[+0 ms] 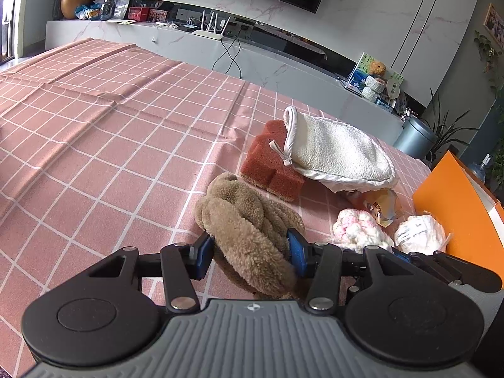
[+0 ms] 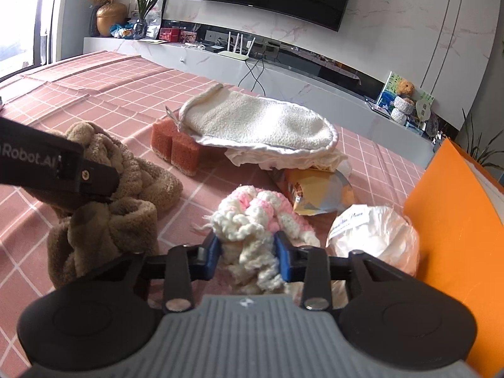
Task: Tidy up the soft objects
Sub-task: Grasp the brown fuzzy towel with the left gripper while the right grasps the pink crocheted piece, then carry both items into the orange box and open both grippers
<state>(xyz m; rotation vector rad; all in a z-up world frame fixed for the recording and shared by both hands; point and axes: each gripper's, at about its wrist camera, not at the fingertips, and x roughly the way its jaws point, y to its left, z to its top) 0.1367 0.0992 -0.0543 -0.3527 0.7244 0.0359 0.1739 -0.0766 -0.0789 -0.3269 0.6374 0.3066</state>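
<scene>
My left tongs clamp the brown plush near the tabletop edge; my right tongs clamp the pink-white yarn. Sponge, white mitt and wrapped ball lie loose beside the orange box (sorting barely begun, I judge).

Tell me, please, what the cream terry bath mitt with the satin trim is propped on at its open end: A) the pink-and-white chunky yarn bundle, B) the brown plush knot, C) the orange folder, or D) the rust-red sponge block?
D: in the right wrist view the cream terry bath mitt lies with its cuff end resting on the rust-red sponge block, apart from the other items.
</scene>
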